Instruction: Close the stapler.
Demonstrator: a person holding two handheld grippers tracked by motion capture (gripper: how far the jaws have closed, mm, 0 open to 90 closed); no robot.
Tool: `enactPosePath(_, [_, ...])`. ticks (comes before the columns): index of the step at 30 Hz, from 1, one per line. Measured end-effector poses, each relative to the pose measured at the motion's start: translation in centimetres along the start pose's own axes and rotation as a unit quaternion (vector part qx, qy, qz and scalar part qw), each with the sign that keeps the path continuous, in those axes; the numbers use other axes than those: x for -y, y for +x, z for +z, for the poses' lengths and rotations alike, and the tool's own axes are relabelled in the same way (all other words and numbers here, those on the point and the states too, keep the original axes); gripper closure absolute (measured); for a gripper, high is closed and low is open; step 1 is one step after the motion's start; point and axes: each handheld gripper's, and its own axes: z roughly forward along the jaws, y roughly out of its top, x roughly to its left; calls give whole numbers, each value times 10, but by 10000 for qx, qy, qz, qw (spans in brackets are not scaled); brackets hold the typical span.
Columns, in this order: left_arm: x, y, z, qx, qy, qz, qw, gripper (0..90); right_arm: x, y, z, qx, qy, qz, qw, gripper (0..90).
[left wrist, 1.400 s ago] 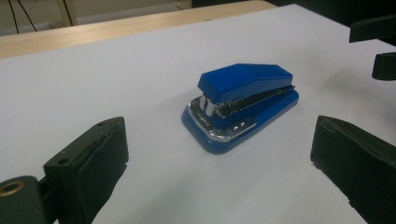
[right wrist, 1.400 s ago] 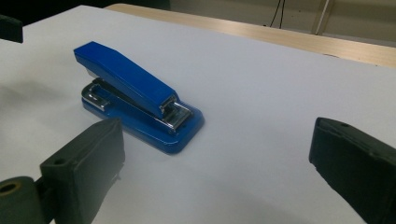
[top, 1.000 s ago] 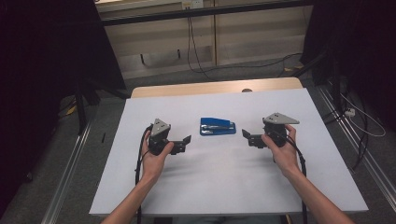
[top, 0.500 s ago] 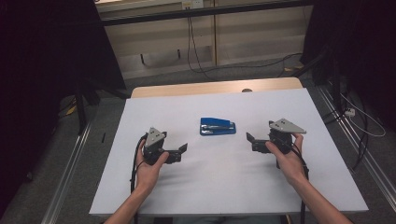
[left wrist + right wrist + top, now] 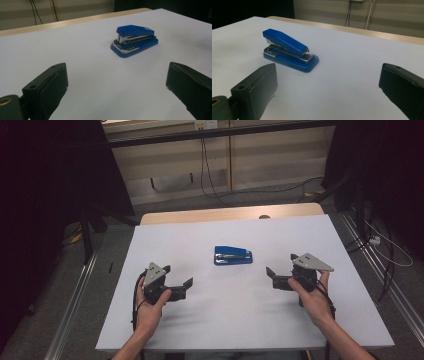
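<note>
High view: left gripper (image 5: 186, 286) held low over the white table (image 5: 200, 330), toward the near-left corner, jaws spread wide with nothing between them. Blue stapler (image 5: 233, 255) sits closed, flat on its base, about mid-table and a little toward the far edge, apart from both tools. Right gripper (image 5: 272, 276) hangs toward the near-right side, jaws likewise parted and empty, pointed inward at the stapler.

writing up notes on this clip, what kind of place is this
Probably a lab or recording workspace, not a home or office. A white-topped table carries just a blue stapler, dark curtains hang on both sides, loose cables trail over the floor behind, and metal rails flank the table.
</note>
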Motion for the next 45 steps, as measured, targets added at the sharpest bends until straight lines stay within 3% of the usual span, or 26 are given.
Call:
enactPosePath(3, [0,0,-7,70,-50,102,9999,41,2,-2,-6,44,13,17,10000,19])
enactPosePath(8, [4,1,-15,-66,-2,163,9998,41,6,-5,-17,88,35,14,10000,19])
enactPosePath(13, [9,4,-19,-255,62,-61,9996,38,12,-10,-28,166,61,18,9998,19])
enactPosePath(21, [14,5,-33,-374,102,-73,9992,39,17,-16,-44,344,16,143,9993,22])
enactPosePath(25, [15,3,-41,-489,125,60,9987,39,20,-17,-50,383,20,151,9992,22])
enactPosePath(33, [21,2,-57,-534,41,-83,9985,38,23,-15,-58,348,54,89,9993,21])
enactPosePath(36, [24,3,-61,-680,54,-132,9976,39,24,-13,-62,420,-17,0,9991,22])
enactPosePath(40, [28,3,-65,-617,49,-104,9980,38,26,-13,-66,501,-75,-10,9987,22])
enactPosePath(45, [33,3,-66,-577,101,-42,9983,39,31,-13,-65,497,-70,138,9986,22])
